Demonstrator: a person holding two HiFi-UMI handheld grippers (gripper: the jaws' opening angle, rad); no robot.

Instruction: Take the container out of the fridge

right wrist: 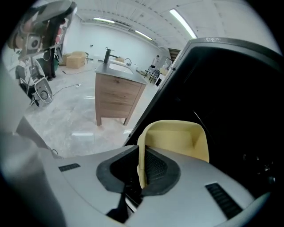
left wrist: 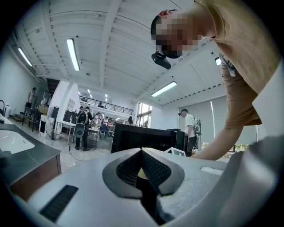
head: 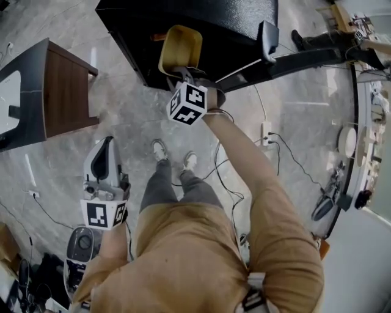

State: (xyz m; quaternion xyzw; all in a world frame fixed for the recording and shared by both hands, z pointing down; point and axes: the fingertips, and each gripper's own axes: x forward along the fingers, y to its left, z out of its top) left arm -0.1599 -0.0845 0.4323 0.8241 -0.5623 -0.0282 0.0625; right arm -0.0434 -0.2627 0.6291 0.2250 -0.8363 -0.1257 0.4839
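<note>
Yellow container (head: 180,47) hangs at the mouth of the black fridge (head: 208,18), its thin wall pinched in the right gripper (head: 185,74); so narrow a bite could let it swivel or slip; the left gripper (head: 106,147) is closed, empty

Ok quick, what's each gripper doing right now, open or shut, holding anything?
Left gripper: shut, holding nothing.
Right gripper: shut on the rim of the pale yellow plastic container.

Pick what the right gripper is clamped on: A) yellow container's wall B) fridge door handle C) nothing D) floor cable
A: in the right gripper view, the right gripper has its jaws pinched on the thin side wall of the yellow container.
</note>
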